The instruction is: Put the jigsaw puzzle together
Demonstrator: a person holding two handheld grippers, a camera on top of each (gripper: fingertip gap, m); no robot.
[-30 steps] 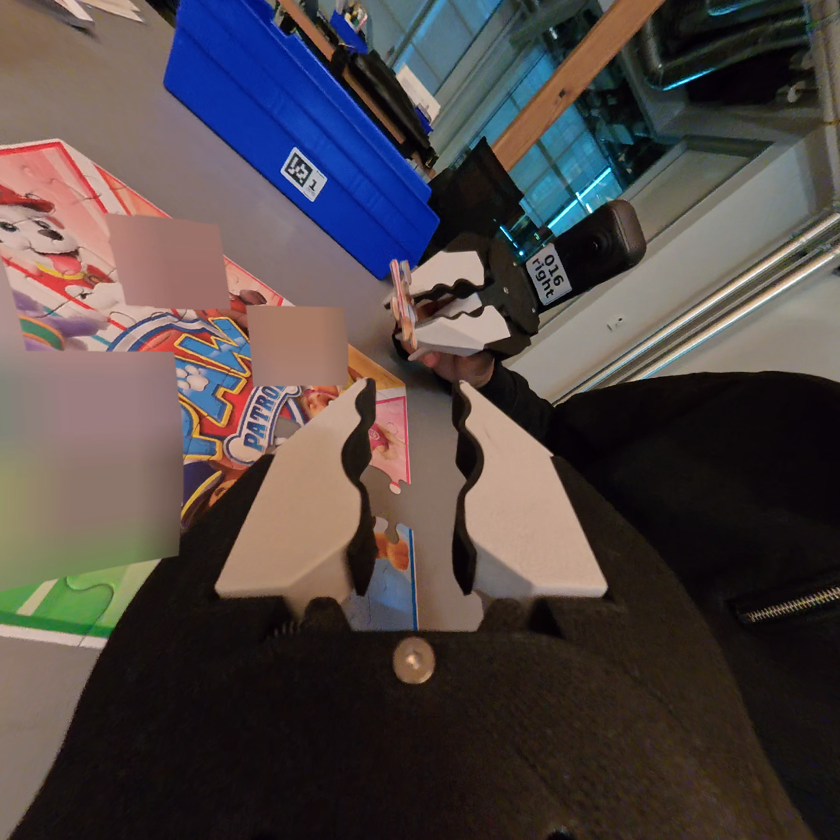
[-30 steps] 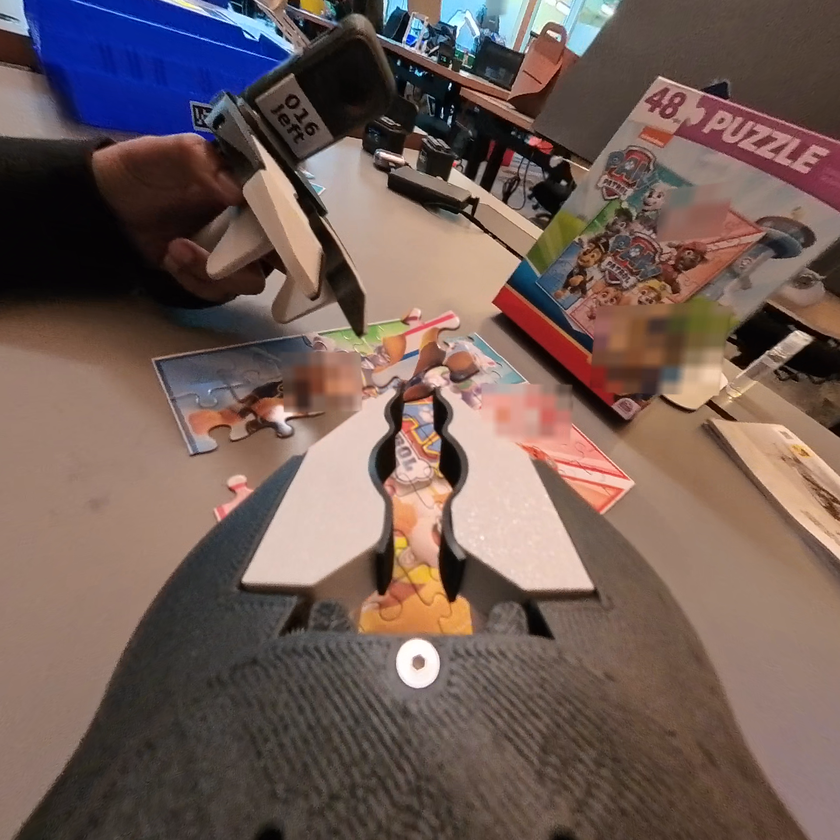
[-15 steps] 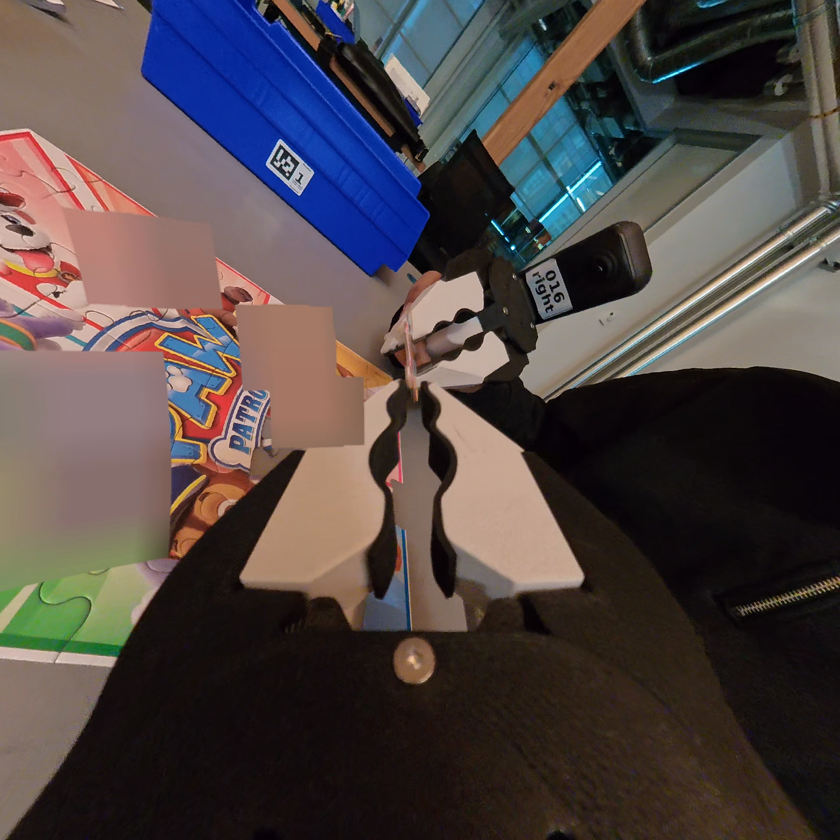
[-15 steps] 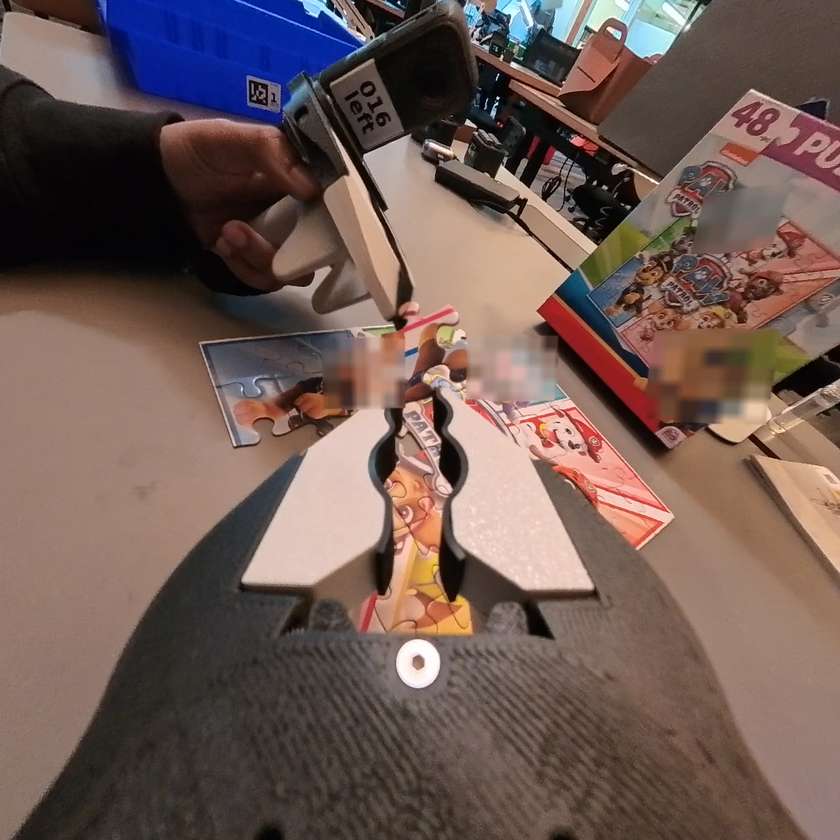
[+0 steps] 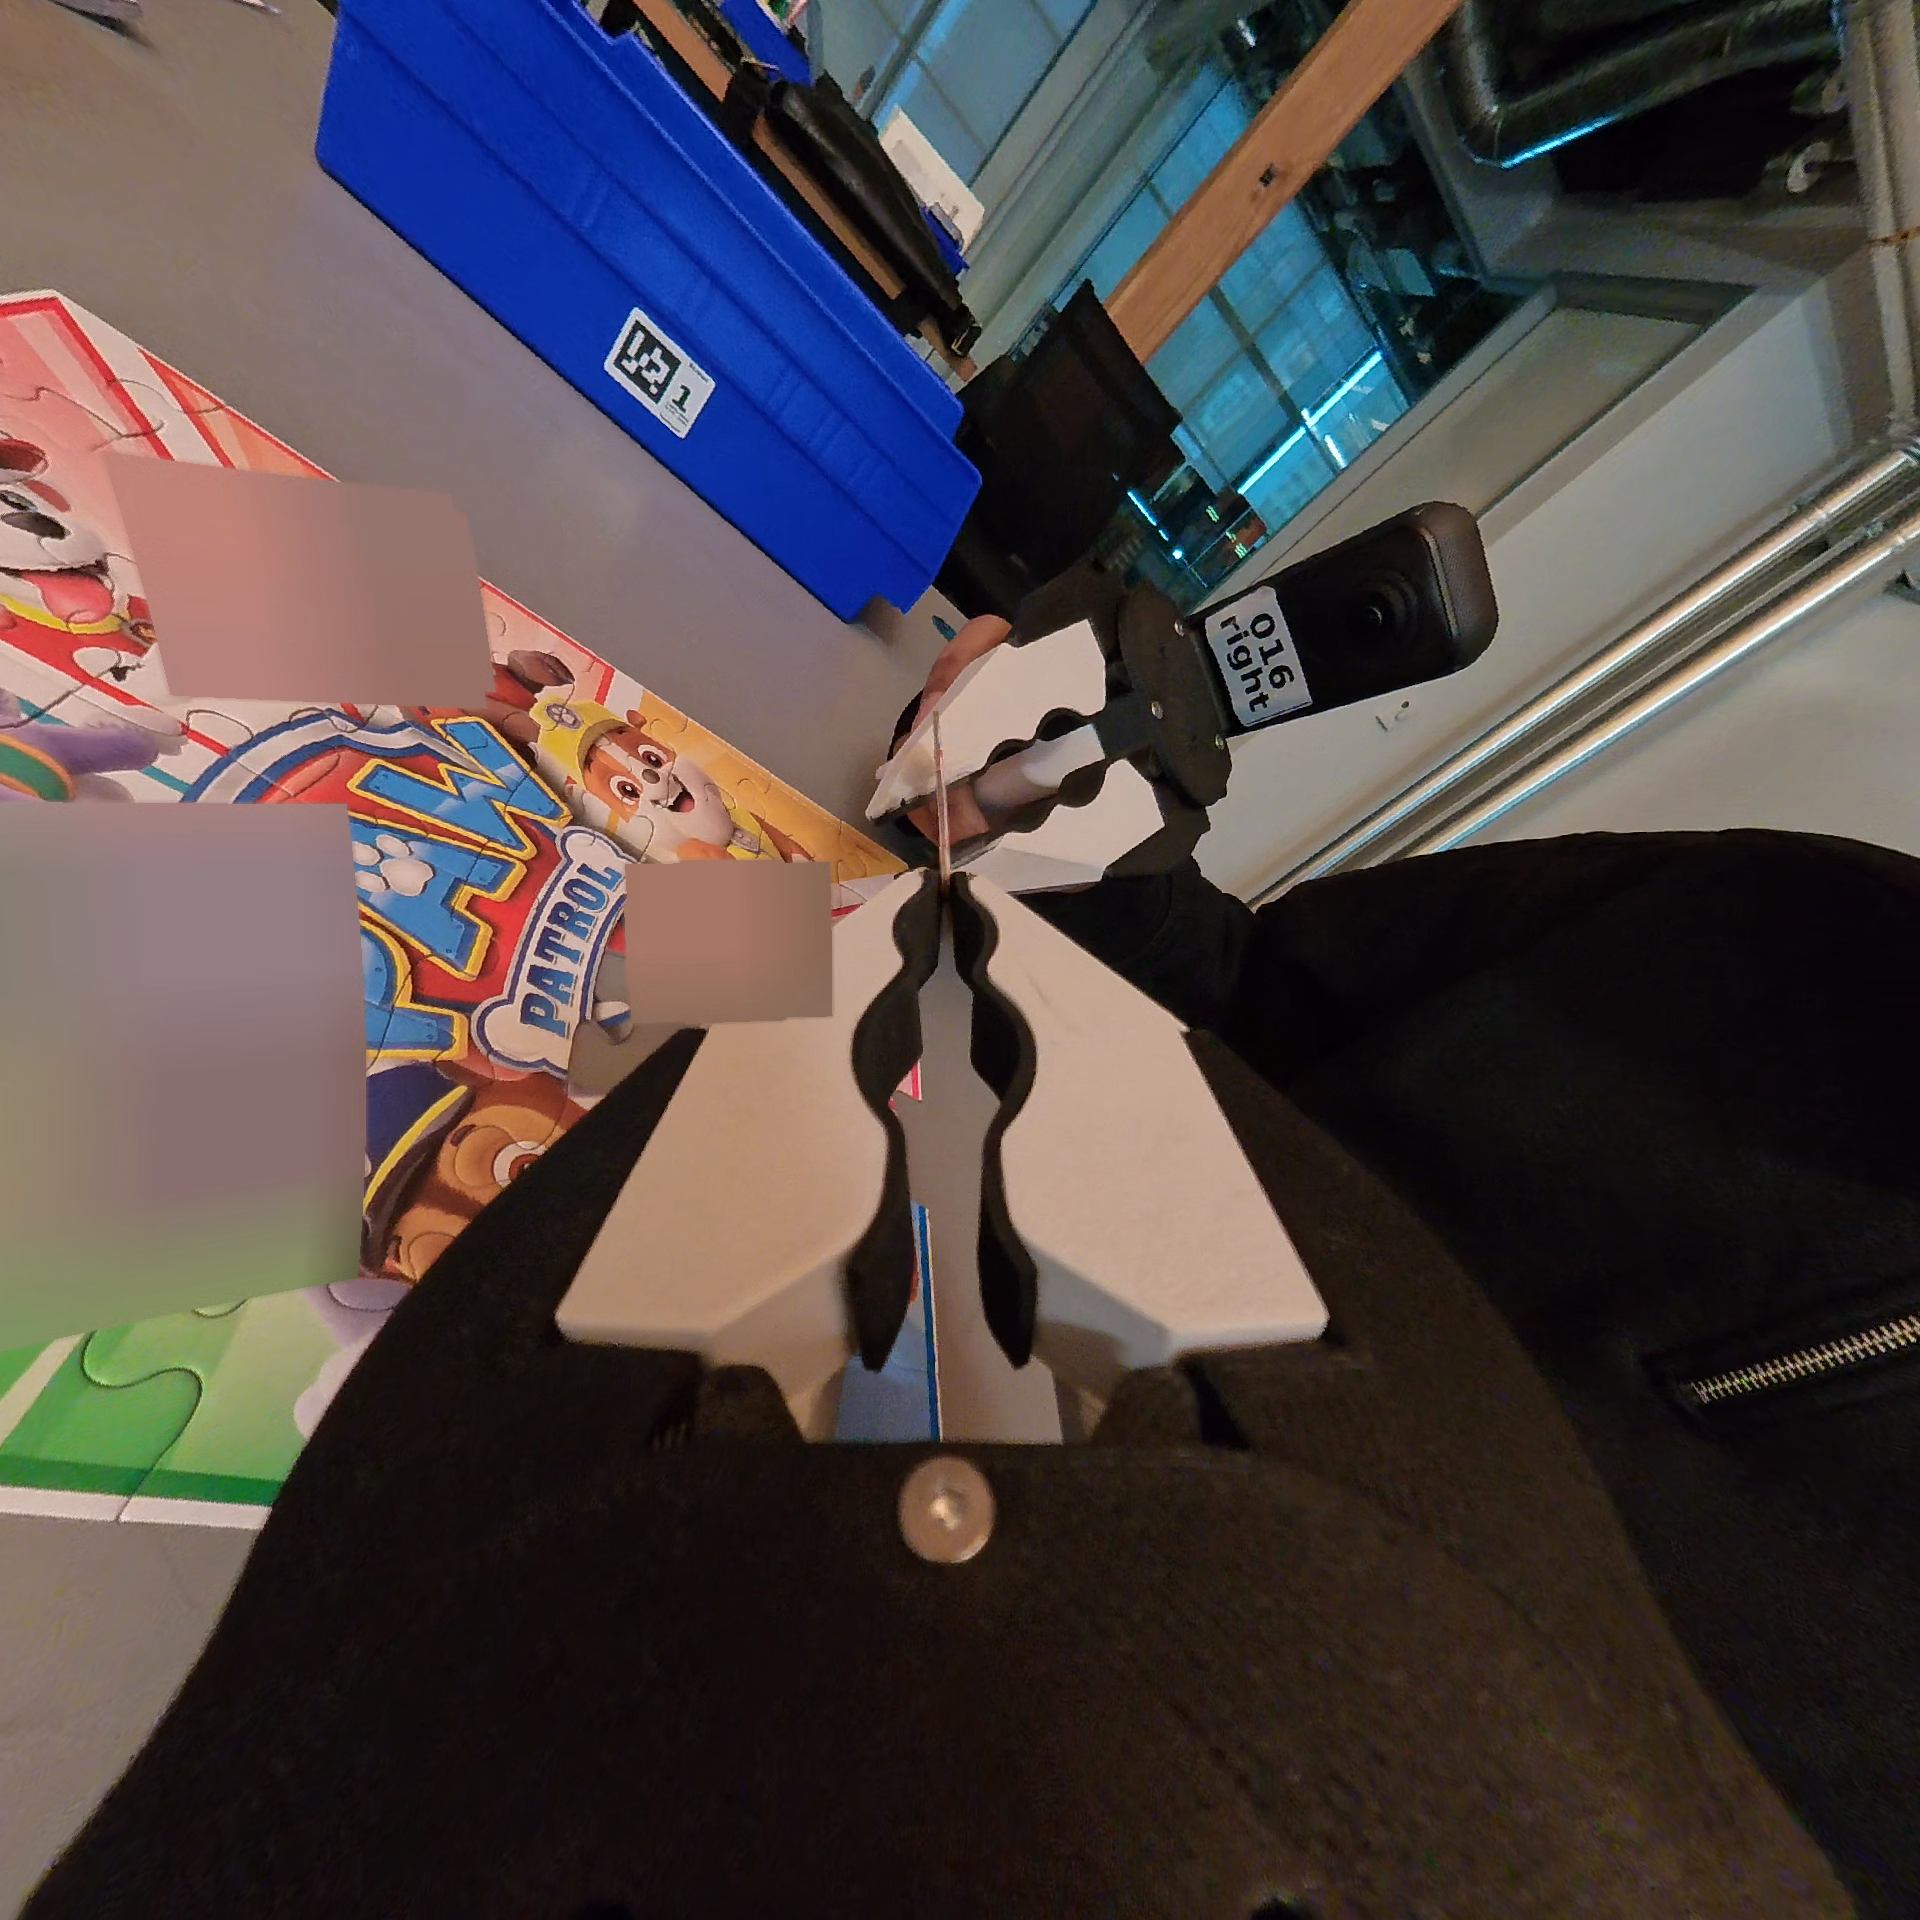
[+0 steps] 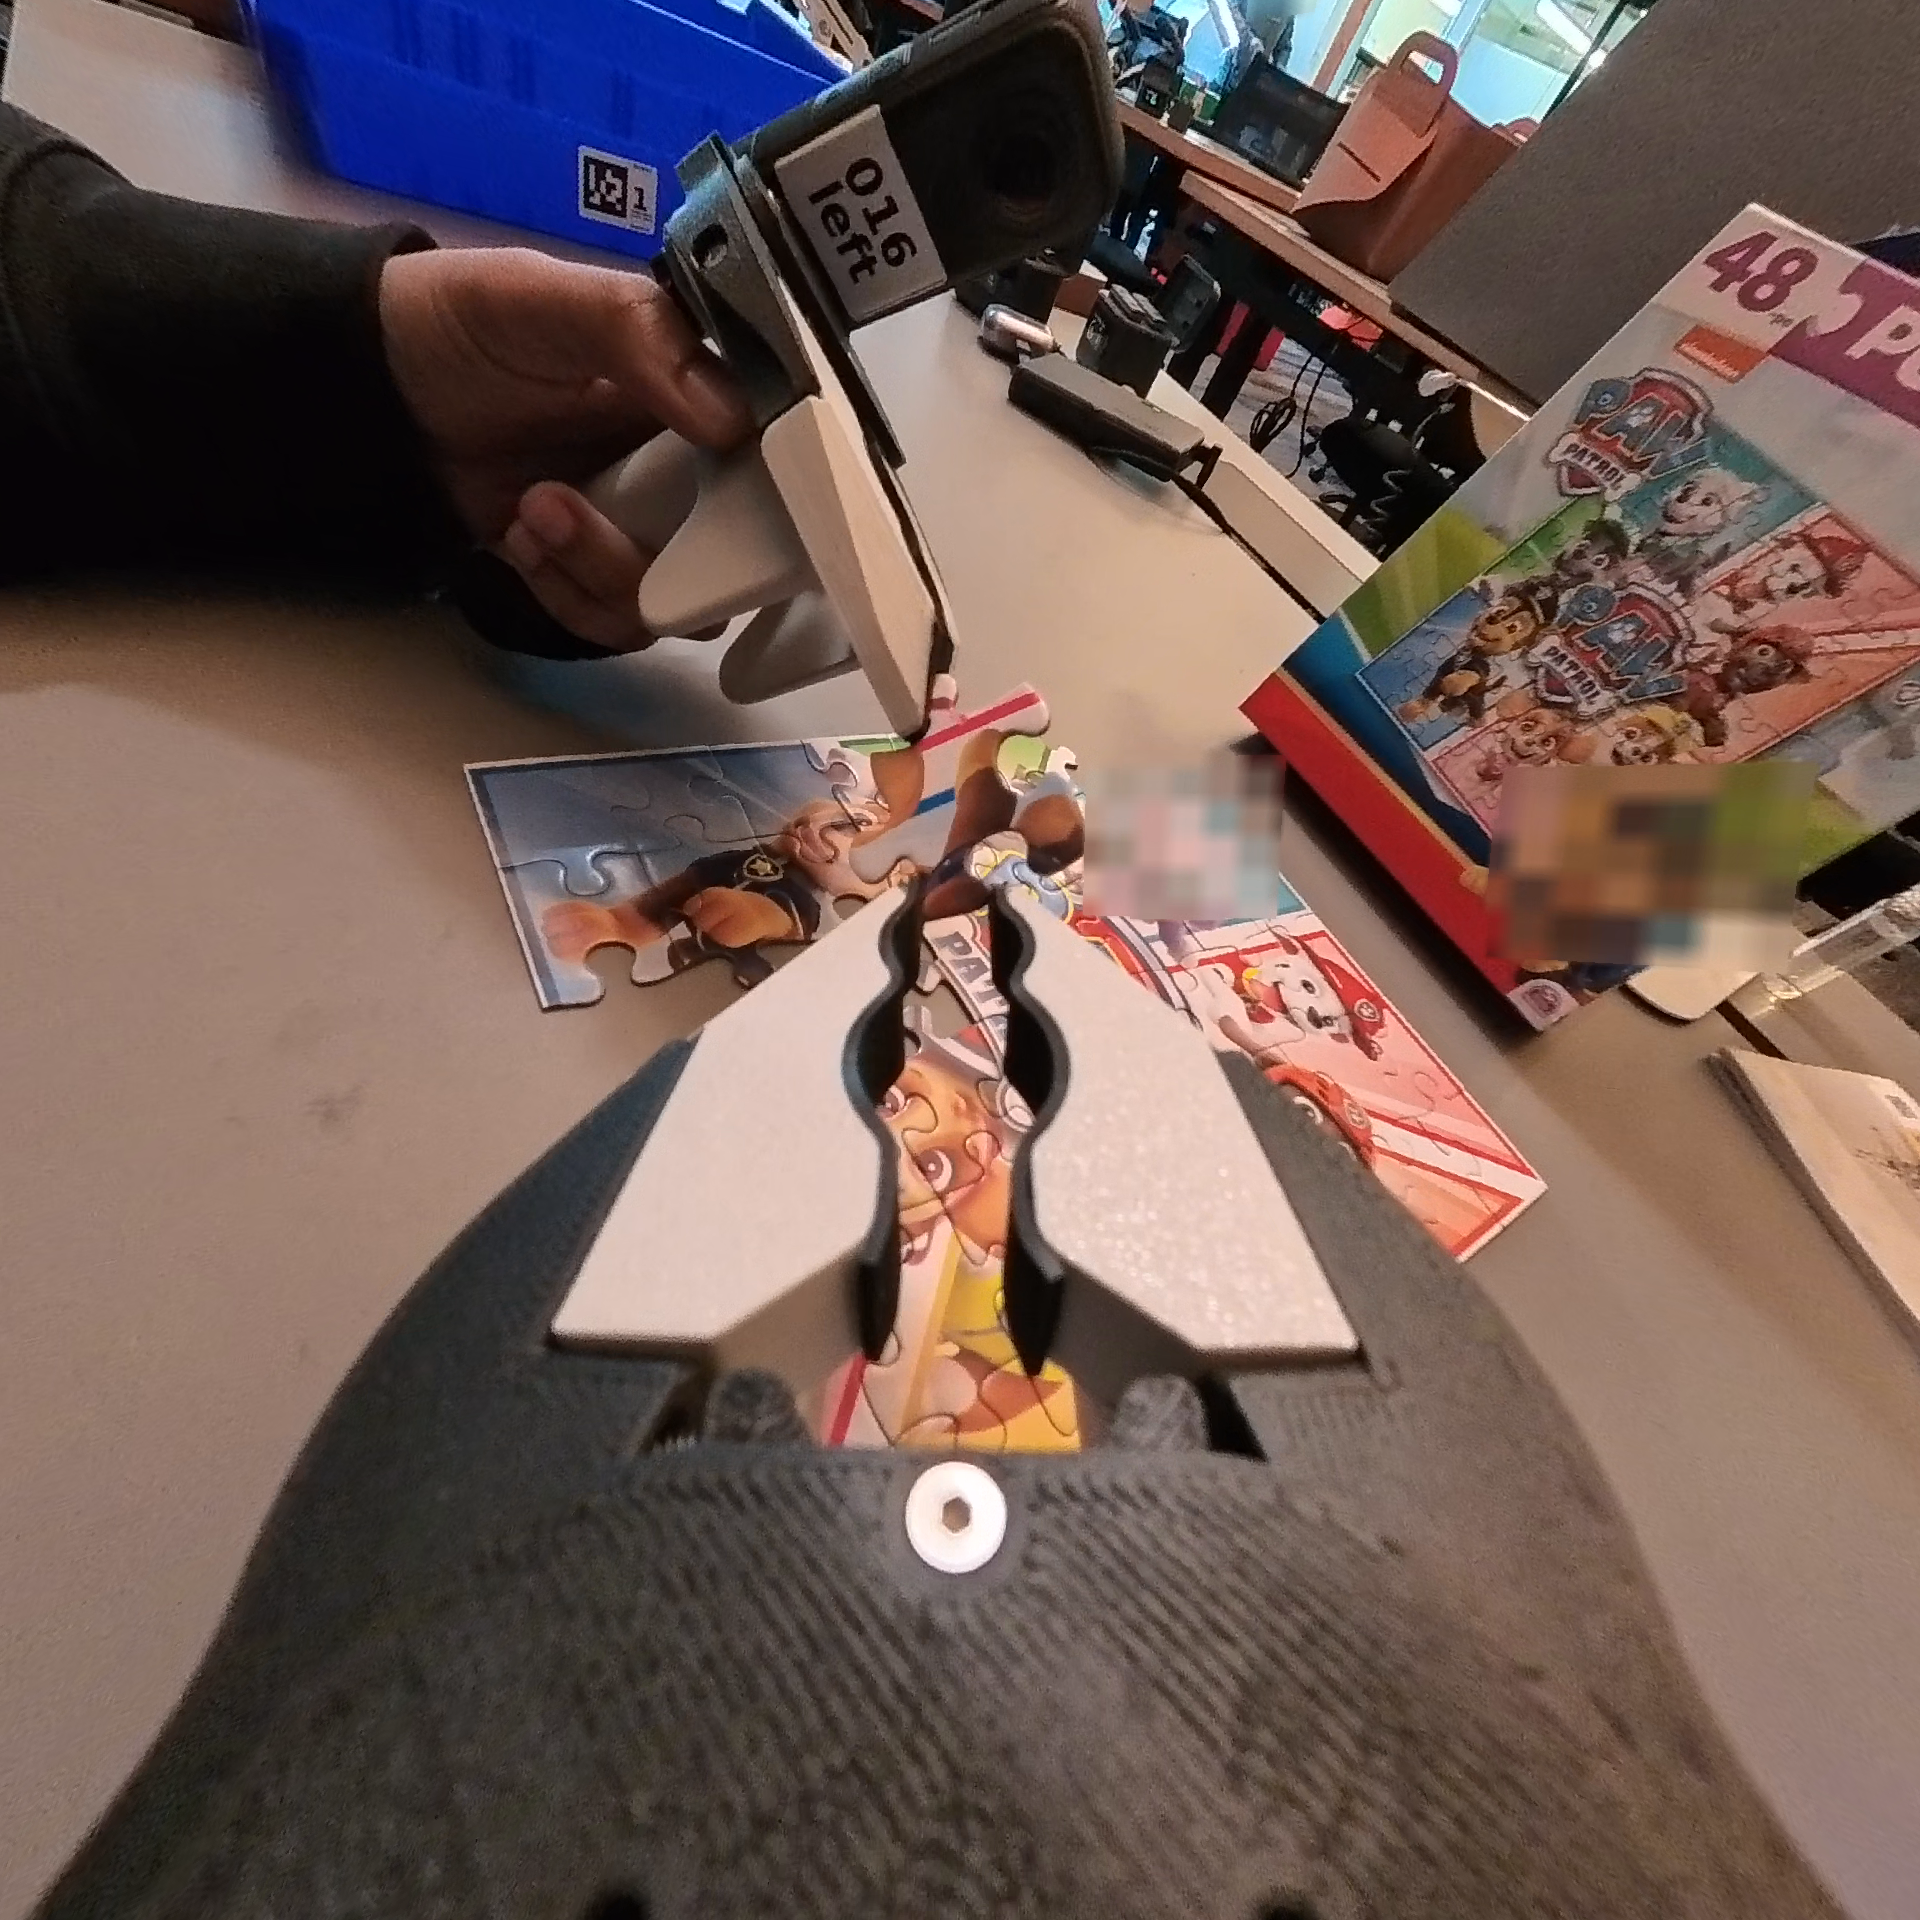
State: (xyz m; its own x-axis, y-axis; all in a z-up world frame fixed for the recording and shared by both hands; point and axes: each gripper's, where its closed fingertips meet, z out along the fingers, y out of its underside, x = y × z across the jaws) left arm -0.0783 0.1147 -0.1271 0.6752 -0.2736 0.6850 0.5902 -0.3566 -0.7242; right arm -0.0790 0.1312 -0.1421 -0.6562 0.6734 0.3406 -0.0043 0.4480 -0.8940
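Note:
A jigsaw puzzle piece (image 6: 977,769) with a pink stripe and brown patches hangs in the air above the table. My left gripper (image 5: 943,883) is shut on it. In the left wrist view the piece (image 5: 938,790) shows edge-on, rising from the closed tips. The right wrist view shows the left gripper (image 6: 925,717) pinching the piece's upper corner. My right gripper (image 6: 956,899) is shut on the piece's narrow lower part, which it grips across its width. It also shows in the left wrist view (image 5: 925,826). Below lies the partly assembled cartoon puzzle (image 6: 1299,1018) on the grey table (image 6: 260,1039).
A joined block of blue-toned pieces (image 6: 675,862) lies left of the main puzzle. The puzzle box (image 6: 1610,623) stands propped at the right, with a booklet (image 6: 1849,1153) beside it. A blue crate (image 5: 644,229) stands at the table's far side. A black device with a cable (image 6: 1101,416) lies behind. My left and right fingertips are right by each other. It is some 15 cm from my right tips to the partly assembled cartoon puzzle (image 6: 1299,1018). The left camera catches it too, in the left wrist view (image 5: 50,551).
My left gripper moved up to the piece held in my right gripper and closed on it from open. The right gripper kept its grip throughout.

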